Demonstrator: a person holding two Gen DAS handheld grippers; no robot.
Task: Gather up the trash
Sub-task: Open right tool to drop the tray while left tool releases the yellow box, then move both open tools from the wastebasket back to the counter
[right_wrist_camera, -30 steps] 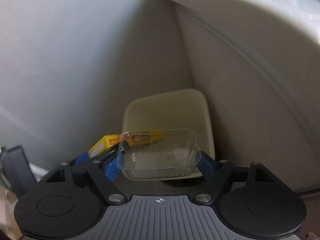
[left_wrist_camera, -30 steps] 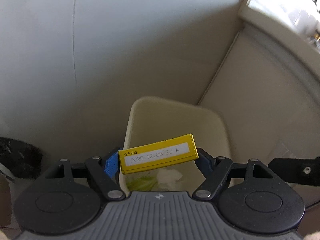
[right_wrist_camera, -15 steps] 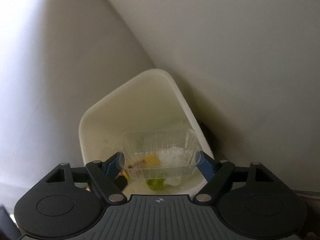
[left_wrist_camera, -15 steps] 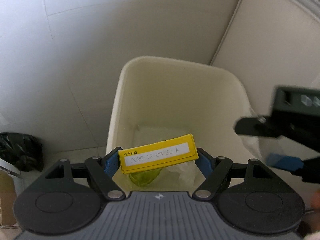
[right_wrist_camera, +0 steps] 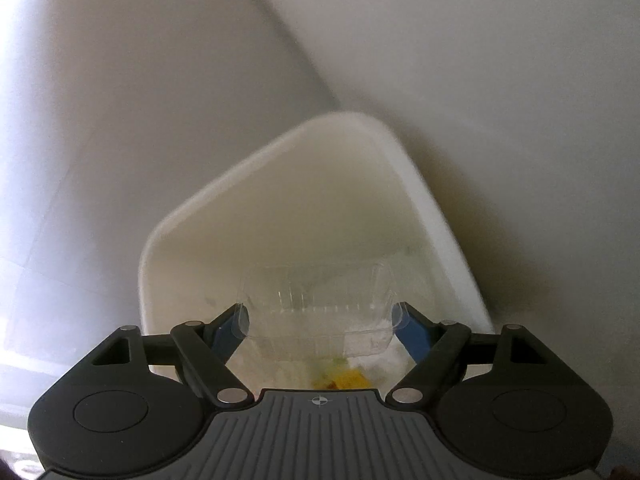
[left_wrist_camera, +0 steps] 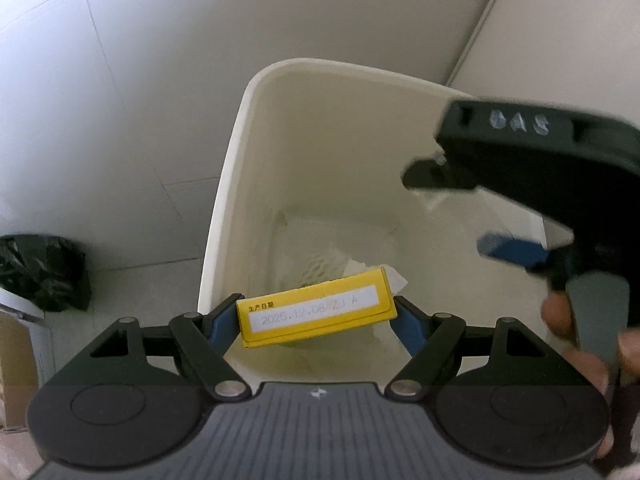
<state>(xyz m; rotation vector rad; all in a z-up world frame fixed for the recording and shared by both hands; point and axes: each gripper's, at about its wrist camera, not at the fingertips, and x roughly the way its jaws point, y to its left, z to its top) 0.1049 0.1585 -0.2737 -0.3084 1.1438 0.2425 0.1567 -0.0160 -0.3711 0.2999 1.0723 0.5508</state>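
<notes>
My left gripper is shut on a yellow box with a white date label, held crosswise over the near edge of the cream bin. In the right wrist view, my right gripper is shut on a clear plastic container, its blue pads against the container's two end rims above the bin. The right gripper also shows blurred over the bin's right side in the left wrist view. White paper and yellow and green scraps lie on the bin's bottom.
The bin stands in a corner between a white tiled wall and a pale panel. A black bag and a cardboard box sit on the floor to the left. A hand grips the right tool.
Both grippers have sunk towards the bin and tipped further down into it. The right gripper has come in over the bin's right side. Both still hold their items.
</notes>
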